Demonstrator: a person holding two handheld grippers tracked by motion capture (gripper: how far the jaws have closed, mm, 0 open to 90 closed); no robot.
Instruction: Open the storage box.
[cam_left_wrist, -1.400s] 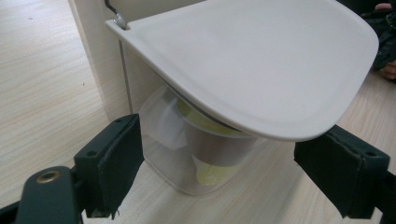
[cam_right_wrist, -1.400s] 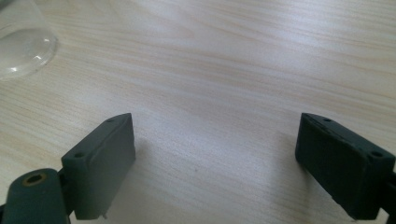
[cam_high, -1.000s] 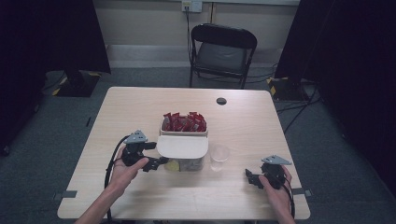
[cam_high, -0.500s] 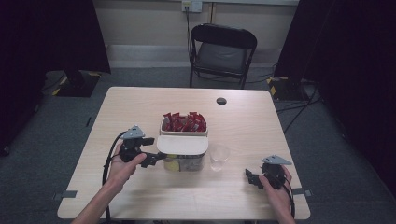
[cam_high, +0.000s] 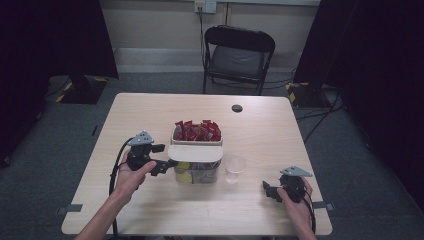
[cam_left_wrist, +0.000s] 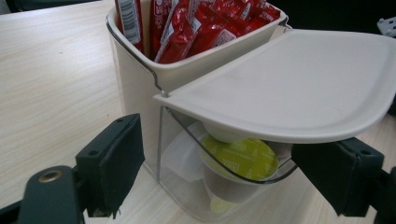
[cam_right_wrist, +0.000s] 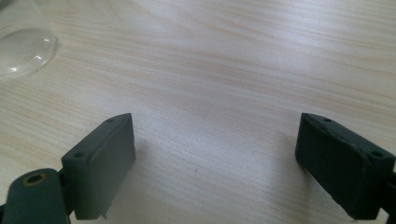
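Table (cam_high: 150, 210): cup (cam_high: 234, 168) beside container (cam_high: 196, 165), chair (cam_high: 239, 55) behind.

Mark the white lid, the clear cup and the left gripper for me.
white lid (cam_left_wrist: 299, 88), left gripper view, middle of its flat top.
clear cup (cam_high: 234, 168), high view, its side wall.
left gripper (cam_high: 167, 165), high view, between its fingertips at the container.

Lidded clear container (cam_high: 196, 167), pods inside

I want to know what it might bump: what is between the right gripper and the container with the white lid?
In the high view, a clear plastic cup stands between the right gripper and the lidded container.
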